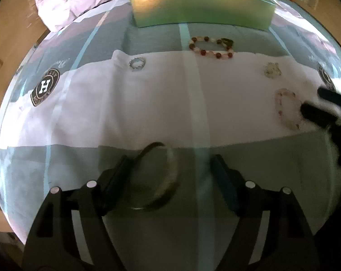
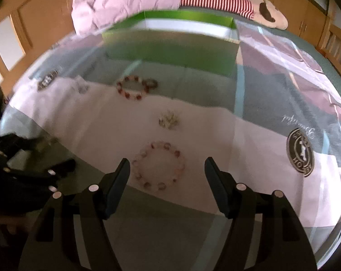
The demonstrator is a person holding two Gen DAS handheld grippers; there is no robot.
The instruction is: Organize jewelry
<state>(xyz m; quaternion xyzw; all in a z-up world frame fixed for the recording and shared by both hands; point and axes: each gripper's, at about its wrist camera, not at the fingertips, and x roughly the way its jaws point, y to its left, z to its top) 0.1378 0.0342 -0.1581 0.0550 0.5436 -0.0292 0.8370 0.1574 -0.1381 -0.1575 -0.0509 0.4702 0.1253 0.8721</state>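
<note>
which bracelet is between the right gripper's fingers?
The pale pink beaded bracelet on the white cloth, between the open right gripper. The red-and-white bracelet lies farther off, near the green box.

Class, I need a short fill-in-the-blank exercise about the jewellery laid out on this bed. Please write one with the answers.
1. The box behind the jewellery is ____.
2. The bangle lies between the fingers of the ____ gripper.
3. The right gripper hovers over a pale pink beaded ____.
4. Both grippers' jaws are ____.

Answers: green; left; bracelet; open

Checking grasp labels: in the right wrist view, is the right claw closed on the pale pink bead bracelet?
No, the right claw stands open, its fingers either side of the pale pink bead bracelet, which lies flat on the white cloth.
</note>
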